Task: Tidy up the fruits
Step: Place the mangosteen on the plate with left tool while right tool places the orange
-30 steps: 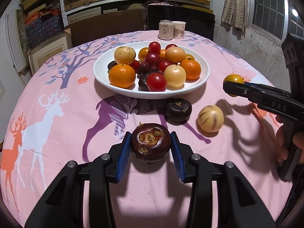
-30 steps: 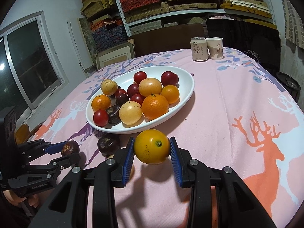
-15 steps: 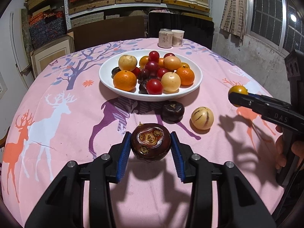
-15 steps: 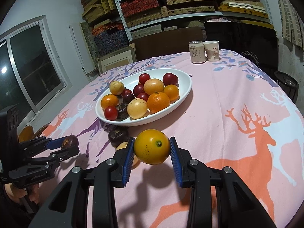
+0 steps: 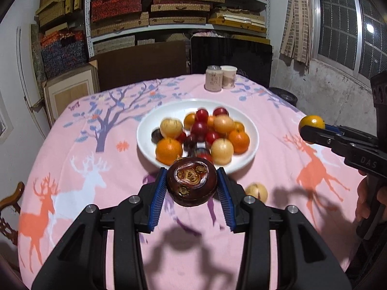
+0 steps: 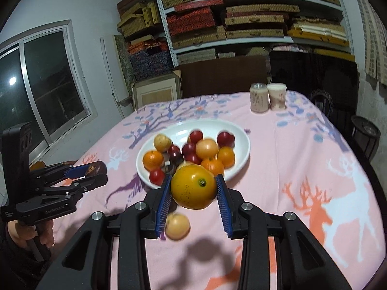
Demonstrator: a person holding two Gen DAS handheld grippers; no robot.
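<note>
My left gripper is shut on a dark purple mangosteen and holds it above the pink tablecloth, in front of the white plate of mixed fruit. My right gripper is shut on an orange, held above the cloth to the right of the plate. The right gripper with its orange also shows at the right of the left wrist view. The left gripper with the mangosteen also shows at the left of the right wrist view. A pale yellow fruit lies on the cloth.
A can and a paper cup stand at the table's far edge. Shelves of boxes and a dark chair back are behind the table. A wooden chair is at the left edge.
Both grippers have risen and pulled back with their fruit; the plate now looks smaller and farther. The dark fruit on the cloth is now hidden behind the held mangosteen.
</note>
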